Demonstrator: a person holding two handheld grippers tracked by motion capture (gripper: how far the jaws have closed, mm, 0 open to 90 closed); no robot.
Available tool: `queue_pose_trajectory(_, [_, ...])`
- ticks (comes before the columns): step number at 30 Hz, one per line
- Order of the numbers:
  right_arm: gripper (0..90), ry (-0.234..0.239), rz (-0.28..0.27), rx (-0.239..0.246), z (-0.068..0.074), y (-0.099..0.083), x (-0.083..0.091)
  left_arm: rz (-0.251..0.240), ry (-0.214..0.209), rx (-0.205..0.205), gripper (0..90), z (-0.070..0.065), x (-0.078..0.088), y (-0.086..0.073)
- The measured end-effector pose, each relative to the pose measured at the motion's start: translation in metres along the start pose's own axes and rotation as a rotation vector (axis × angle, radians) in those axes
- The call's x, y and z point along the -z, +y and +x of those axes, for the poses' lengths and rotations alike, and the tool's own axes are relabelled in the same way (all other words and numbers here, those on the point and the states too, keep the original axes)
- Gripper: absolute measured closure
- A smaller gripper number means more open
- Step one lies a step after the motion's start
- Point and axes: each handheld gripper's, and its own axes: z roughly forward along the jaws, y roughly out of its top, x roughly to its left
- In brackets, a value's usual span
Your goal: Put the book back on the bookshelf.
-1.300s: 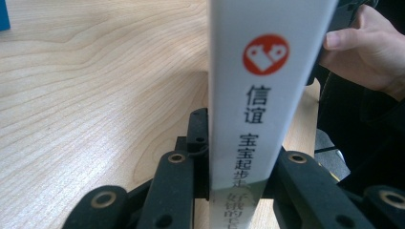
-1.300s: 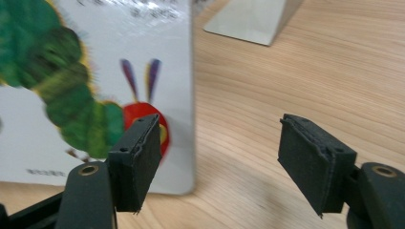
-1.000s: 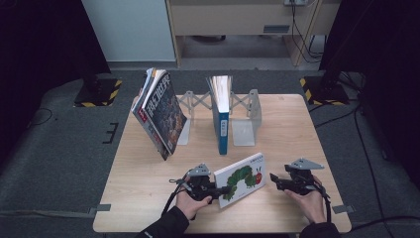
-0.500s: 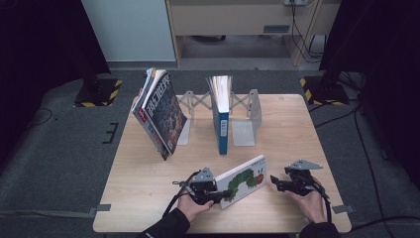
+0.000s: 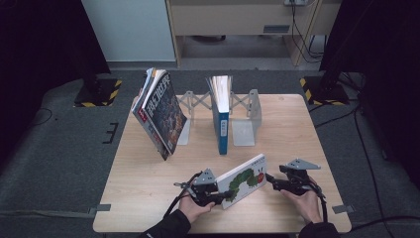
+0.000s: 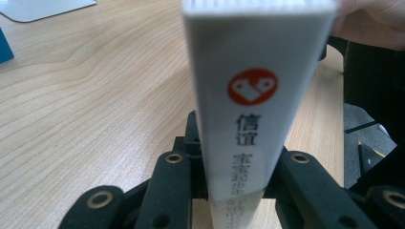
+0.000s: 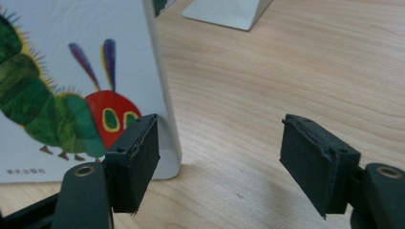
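my left tongs (image 5: 225,194) are clamped on the spine end of the book (image 5: 243,179), which stands tilted on its long edge near the front edge of the table (image 5: 148,198), about mid-width. my right tongs (image 5: 271,182) hang open just off its other end, one pad (image 7: 138,157) beside the cover, nothing pinched. to do this well i'd bring the right tongs onto that free end before lifting, so the book won't swing on one grip. then i'd keep it upright and carry it level toward the rack (image 5: 245,106) at the back edge, clear of the blue book (image 5: 222,124).
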Motion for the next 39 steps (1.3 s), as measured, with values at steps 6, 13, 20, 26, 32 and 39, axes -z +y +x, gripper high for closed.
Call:
queue_pose_trajectory(6, [29.5,-0.049,-0.013,-0.027,-0.006,0.000,0.000,0.004,0.000,-0.007,73.3,-0.001,0.000,0.000])
queue_pose_trajectory(13, [30.7,0.004,-0.008,-0.020,-0.004,-0.001,-0.002,0.001,0.020,-0.014,68.7,0.000,-0.002,-0.001])
queue_pose_trajectory(20, [29.6,0.018,0.014,0.013,0.002,0.000,-0.006,-0.004,-0.001,0.030,72.0,-0.002,-0.005,0.000])
queue_pose_trajectory(26, [28.7,-0.021,0.010,-0.013,-0.009,-0.002,0.001,-0.011,0.005,0.073,74.3,0.002,-0.001,0.002])
queue_pose_trajectory(32, [22.6,-0.079,0.125,0.021,-0.020,-0.009,0.001,-0.032,-0.001,0.110,74.7,0.003,0.007,0.008])
queue_pose_trajectory(39, [18.8,-0.105,0.167,0.040,-0.024,-0.013,0.000,-0.070,0.003,0.132,74.8,0.006,0.018,0.016])
